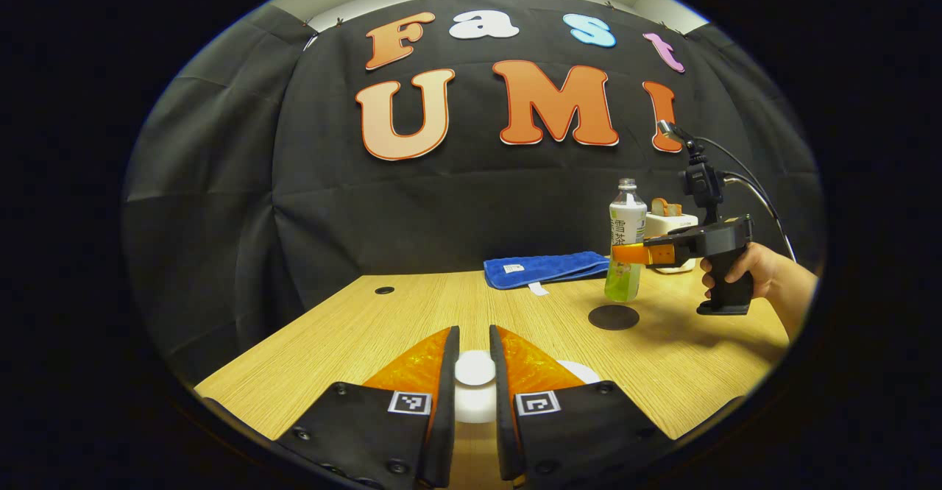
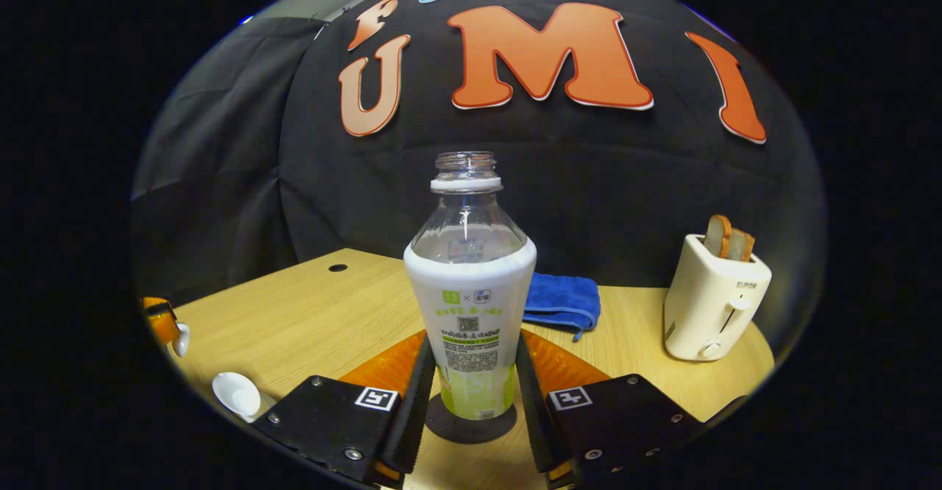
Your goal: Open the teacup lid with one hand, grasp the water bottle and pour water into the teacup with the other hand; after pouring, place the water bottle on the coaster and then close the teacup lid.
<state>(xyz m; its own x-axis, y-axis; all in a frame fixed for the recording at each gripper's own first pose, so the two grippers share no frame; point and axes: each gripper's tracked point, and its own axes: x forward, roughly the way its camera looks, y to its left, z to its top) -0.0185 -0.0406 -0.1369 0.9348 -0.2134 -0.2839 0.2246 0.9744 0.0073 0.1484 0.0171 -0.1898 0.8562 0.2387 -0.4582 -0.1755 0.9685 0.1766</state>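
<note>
While the left hand-held gripper point(image 1: 475, 372) pinches the white teacup lid point(image 1: 475, 367) low over the counter point(image 1: 353, 335), the right hand-held gripper point(image 2: 471, 380) clamps the uncapped water bottle point(image 2: 471, 299) above the dark coaster point(image 2: 471, 425); beyond lie a blue towel point(image 2: 563, 300) and toaster point(image 2: 712, 302).

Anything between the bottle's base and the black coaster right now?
No. In the left gripper view the clear plastic water bottle hangs just above the round black coaster, only bare wooden table between.
</note>
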